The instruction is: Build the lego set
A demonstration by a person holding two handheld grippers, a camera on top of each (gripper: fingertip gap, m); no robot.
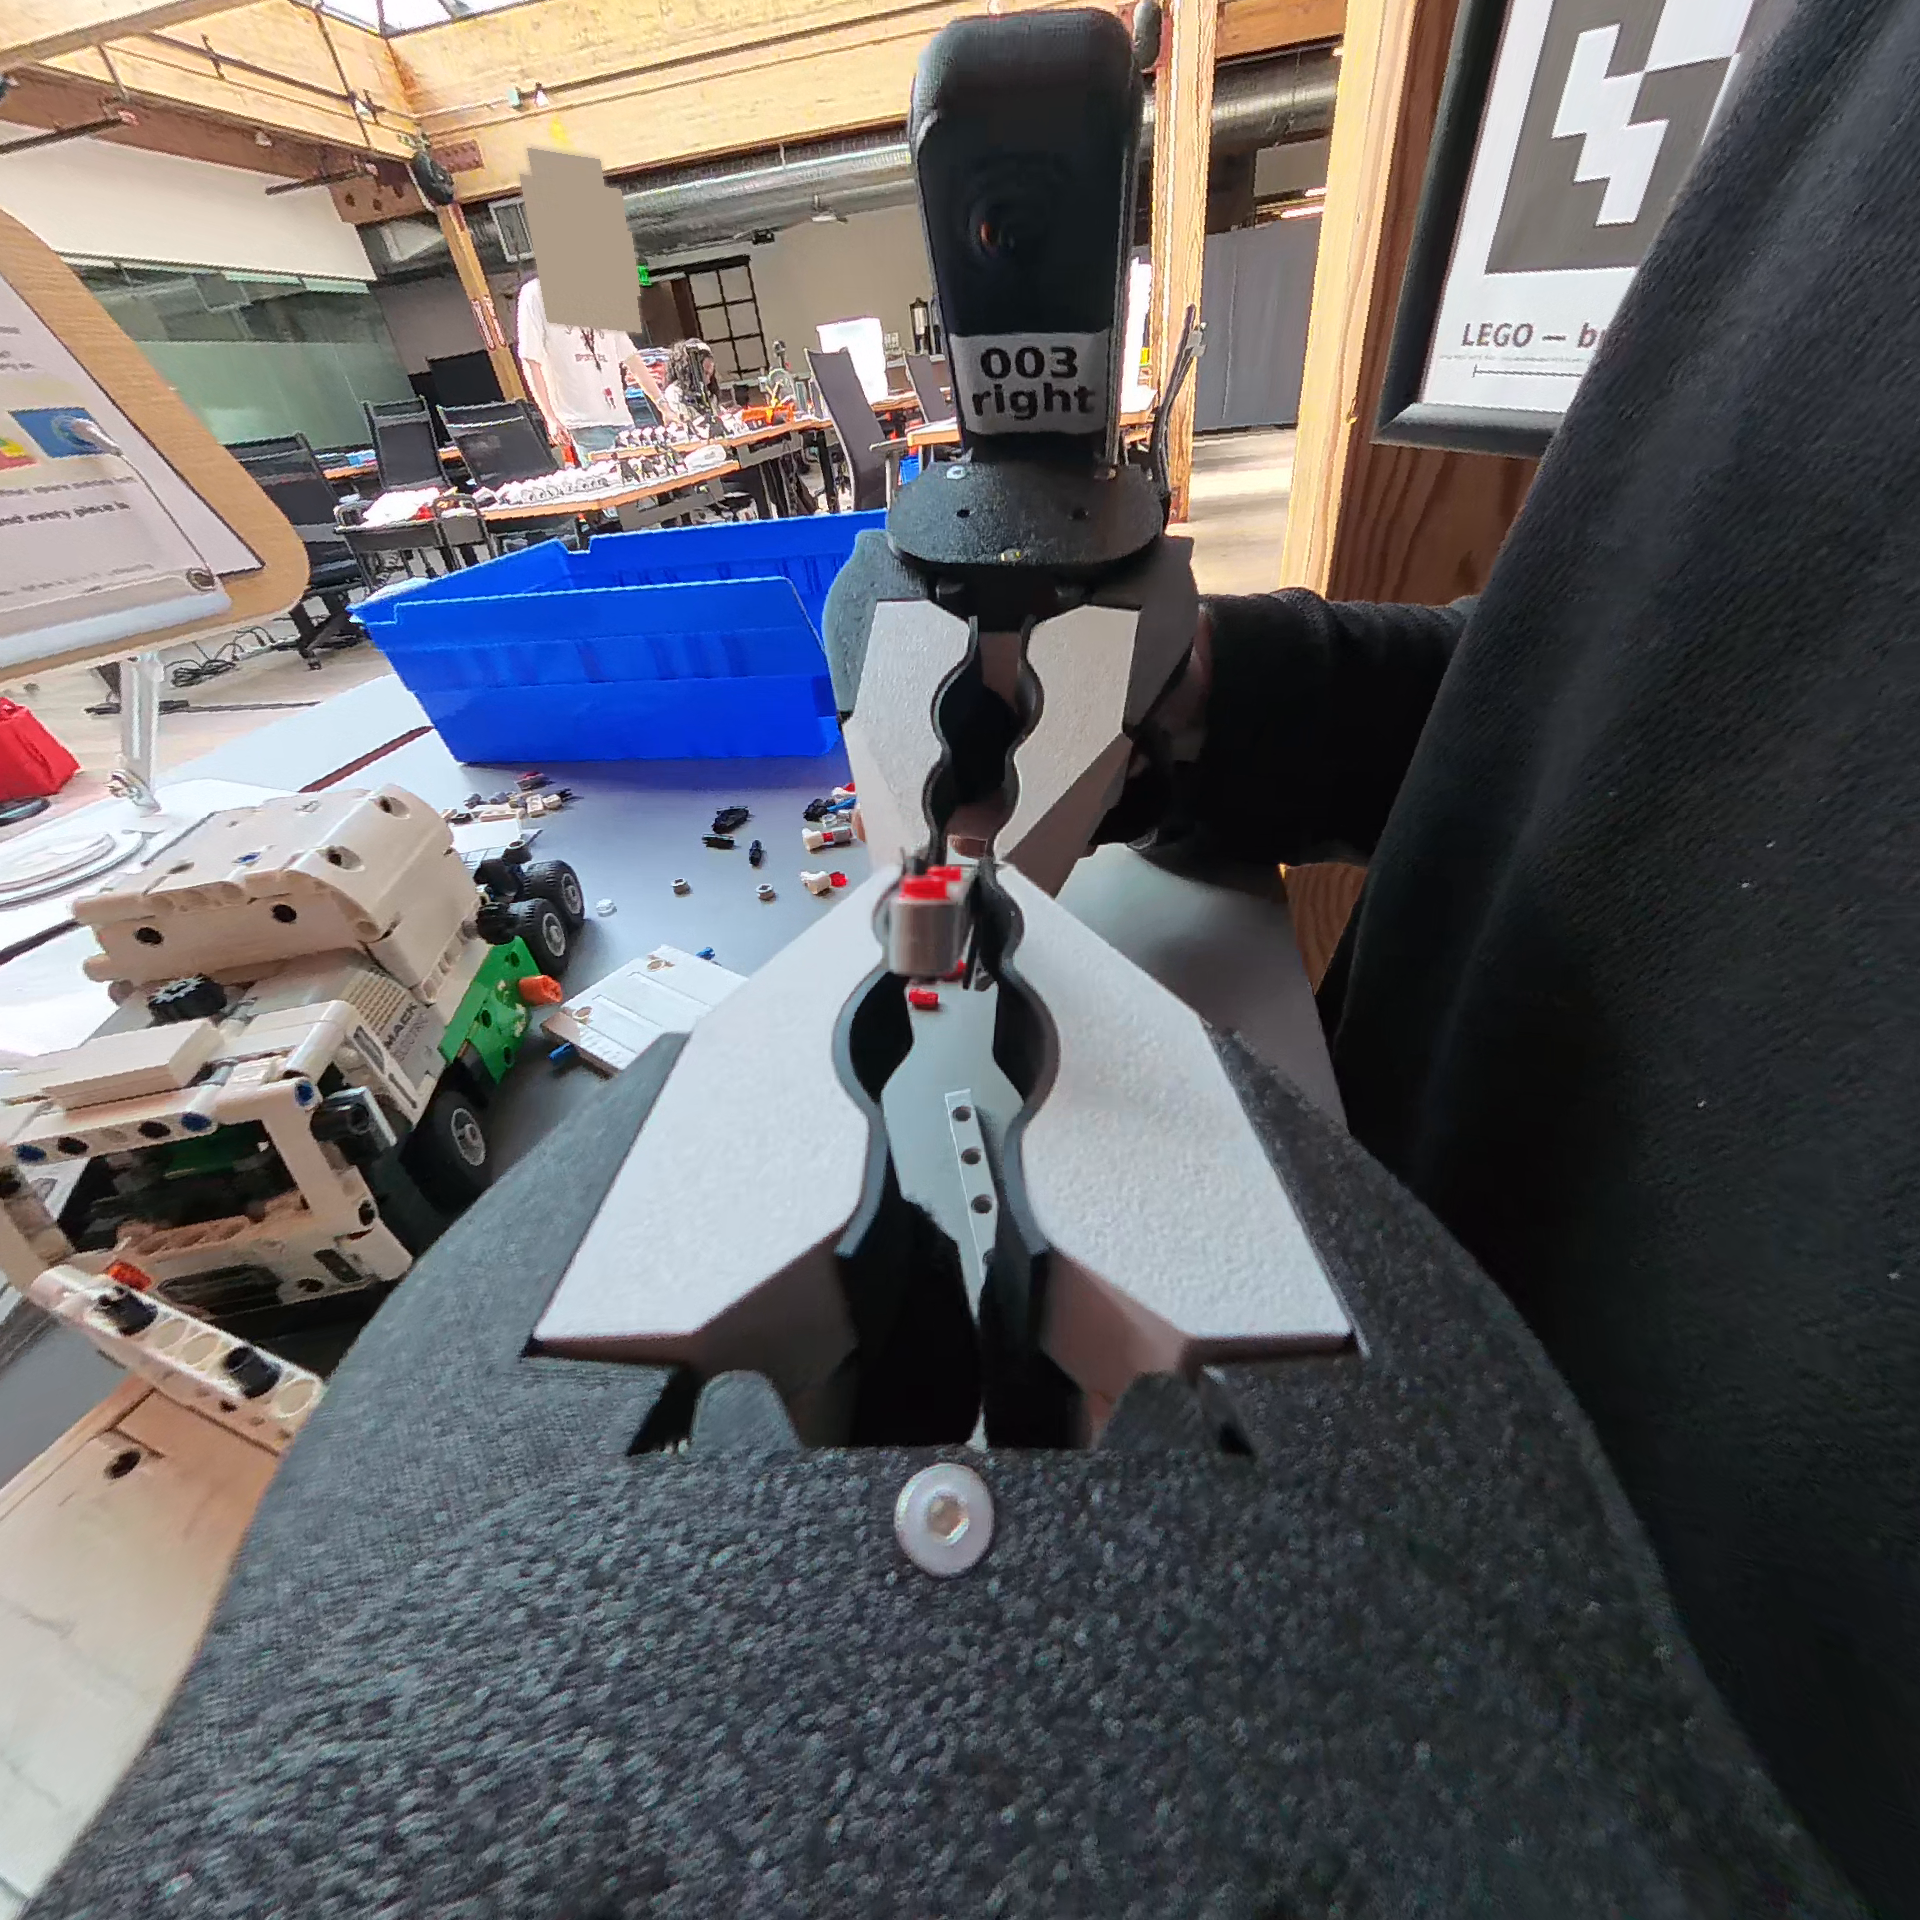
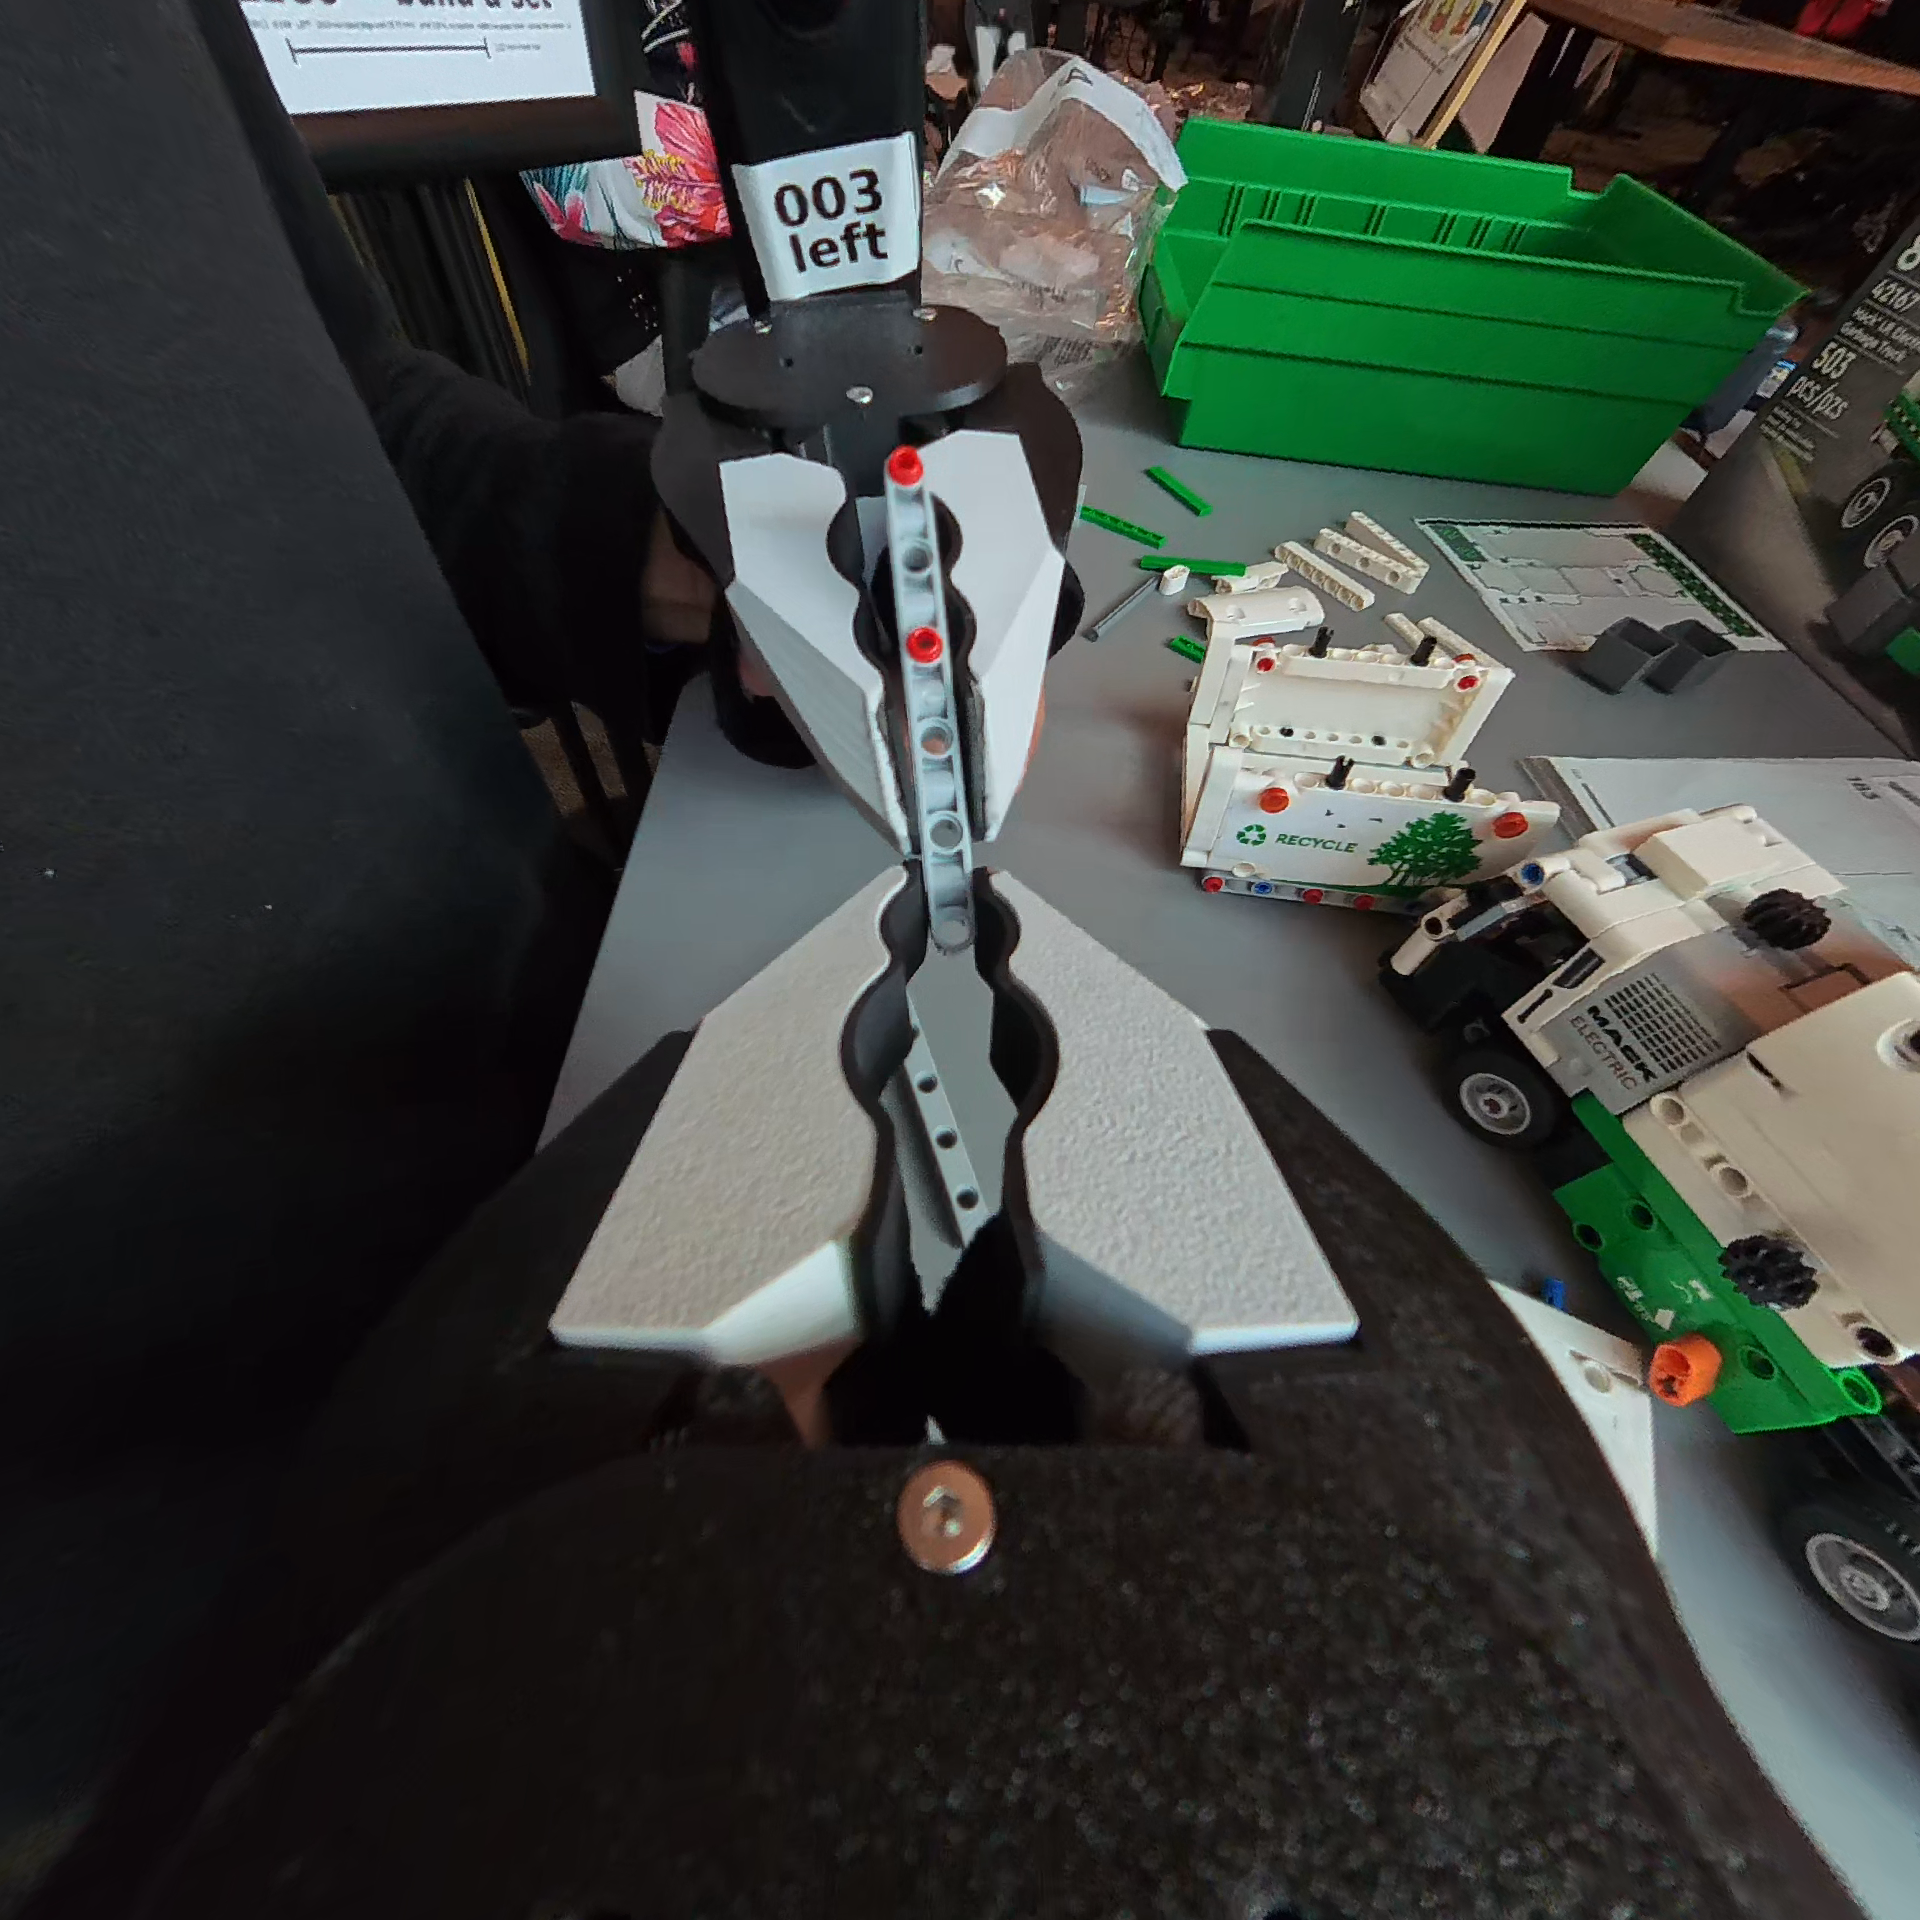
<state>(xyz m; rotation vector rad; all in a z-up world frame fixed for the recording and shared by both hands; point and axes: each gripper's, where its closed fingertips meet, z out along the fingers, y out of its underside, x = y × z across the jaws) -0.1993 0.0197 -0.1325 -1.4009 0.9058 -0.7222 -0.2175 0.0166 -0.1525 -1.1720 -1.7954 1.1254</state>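
A light grey Technic beam (image 2: 932, 717) with two red pins is held in the air between my two grippers, which face each other tip to tip. My right gripper (image 2: 951, 904) is shut on its lower end. My left gripper (image 1: 948, 914) is shut on the same beam (image 1: 920, 930), seen end-on at its tips. The left gripper also shows in the right wrist view (image 2: 940, 847), the right gripper in the left wrist view (image 1: 971, 831). The part-built white and green truck (image 1: 312, 1039) stands on the grey table; it also shows in the right wrist view (image 2: 1714, 1039).
A white truck-body panel with a tree picture (image 2: 1351, 769), loose white beams (image 2: 1351, 561), a booklet (image 2: 1579, 582) and a green bin (image 2: 1455, 312) lie beyond. A blue bin (image 1: 623, 644), scattered small pieces (image 1: 748, 831) and an instruction stand (image 1: 104, 468) are there. A pale beam (image 2: 940, 1132) lies below. My two grippers' fingertips are within a few centimetres of each other.
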